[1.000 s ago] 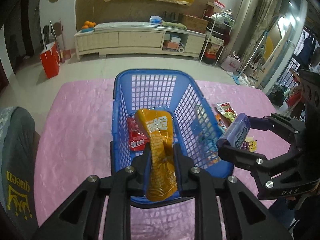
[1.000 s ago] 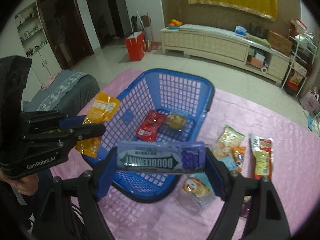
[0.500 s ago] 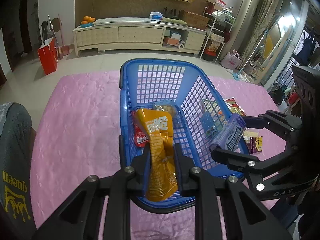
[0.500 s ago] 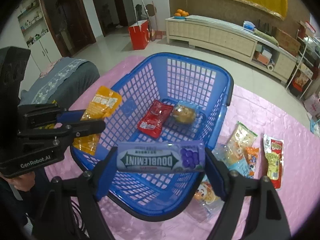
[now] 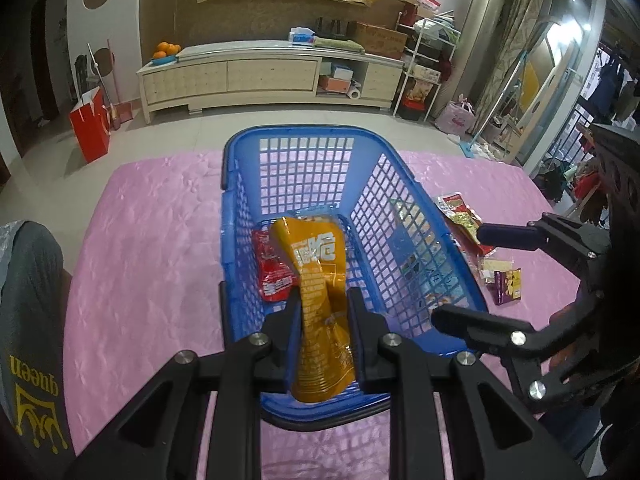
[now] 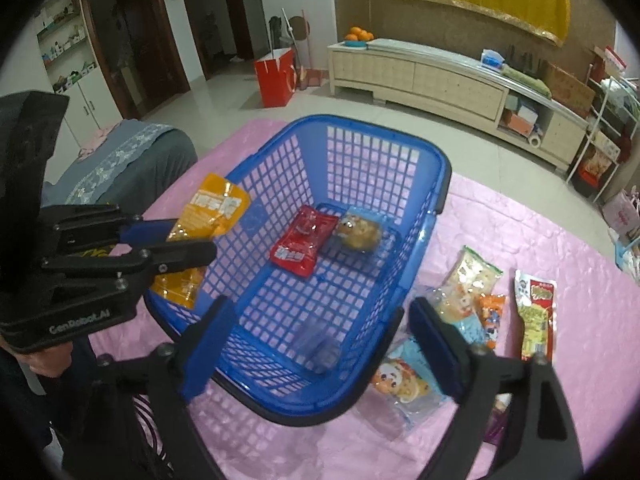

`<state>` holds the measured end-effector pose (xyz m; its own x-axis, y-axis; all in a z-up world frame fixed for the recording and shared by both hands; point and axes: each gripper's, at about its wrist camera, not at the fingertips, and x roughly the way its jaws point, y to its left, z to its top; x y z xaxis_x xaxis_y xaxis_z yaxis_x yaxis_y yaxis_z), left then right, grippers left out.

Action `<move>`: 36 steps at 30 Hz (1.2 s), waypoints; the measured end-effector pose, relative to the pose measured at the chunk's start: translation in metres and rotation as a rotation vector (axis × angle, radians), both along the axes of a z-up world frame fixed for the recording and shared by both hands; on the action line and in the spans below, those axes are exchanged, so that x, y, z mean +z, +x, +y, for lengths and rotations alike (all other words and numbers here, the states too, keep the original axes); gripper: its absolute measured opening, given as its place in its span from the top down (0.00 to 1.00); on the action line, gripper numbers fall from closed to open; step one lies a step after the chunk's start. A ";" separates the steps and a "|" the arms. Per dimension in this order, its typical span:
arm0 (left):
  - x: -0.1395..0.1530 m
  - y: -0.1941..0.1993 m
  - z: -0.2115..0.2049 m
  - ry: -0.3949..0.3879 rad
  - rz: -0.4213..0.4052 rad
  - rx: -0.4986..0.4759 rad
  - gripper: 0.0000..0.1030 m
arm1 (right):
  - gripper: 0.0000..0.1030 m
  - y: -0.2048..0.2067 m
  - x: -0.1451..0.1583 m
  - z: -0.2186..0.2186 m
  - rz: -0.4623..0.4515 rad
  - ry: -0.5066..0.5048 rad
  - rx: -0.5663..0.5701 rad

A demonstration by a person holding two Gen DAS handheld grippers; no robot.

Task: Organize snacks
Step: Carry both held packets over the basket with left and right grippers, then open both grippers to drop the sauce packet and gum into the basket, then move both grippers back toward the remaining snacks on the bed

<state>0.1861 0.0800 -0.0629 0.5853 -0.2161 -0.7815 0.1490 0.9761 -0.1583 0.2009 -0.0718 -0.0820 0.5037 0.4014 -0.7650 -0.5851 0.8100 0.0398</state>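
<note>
So we have a blue basket (image 6: pixel 304 264) on the pink desk (image 6: pixel 540 240), already holding a red packet (image 6: pixel 302 246), a clear-wrapped bun (image 6: pixel 358 234) and a blurred pale pack (image 6: pixel 316 346) near its front wall. Several snacks (image 6: pixel 472 304) lie on the desk to the basket's right, so we judge the sorting under halfway. Our left claw (image 5: pixel 322 320) is clamped on an orange pouch (image 5: pixel 320 276) above the basket's near rim. Our right claw (image 6: pixel 316 344) is spread wide over the basket, holding nothing.
</note>
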 end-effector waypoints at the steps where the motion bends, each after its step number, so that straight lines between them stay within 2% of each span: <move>1: 0.000 0.001 -0.001 0.003 0.000 -0.002 0.80 | 0.08 -0.001 0.001 -0.002 -0.004 0.001 -0.004; 7: -0.004 0.009 -0.017 0.024 0.014 -0.032 0.78 | 0.08 0.001 0.005 -0.016 -0.013 0.010 -0.076; 13: -0.011 0.016 -0.032 0.052 0.030 -0.055 0.70 | 0.08 0.009 -0.001 -0.037 0.012 0.008 -0.152; 15: -0.013 0.018 -0.034 0.047 0.033 -0.052 0.50 | 0.08 0.012 -0.004 -0.041 0.022 0.006 -0.171; 17: -0.015 0.021 -0.036 0.046 0.043 -0.051 0.39 | 0.08 0.015 -0.009 -0.046 0.039 0.005 -0.188; 20: -0.016 0.021 -0.038 0.066 0.043 -0.046 0.31 | 0.08 0.016 -0.012 -0.049 0.060 0.009 -0.194; 27: 0.000 0.009 -0.040 0.086 0.006 -0.033 0.28 | 0.08 0.007 -0.003 -0.056 0.043 0.031 -0.204; 32: 0.023 -0.008 -0.044 0.090 -0.049 -0.027 0.22 | 0.08 -0.010 0.011 -0.065 0.019 0.047 -0.213; 36: 0.040 -0.021 -0.055 0.092 -0.083 -0.029 0.21 | 0.08 -0.026 0.024 -0.078 -0.003 0.052 -0.223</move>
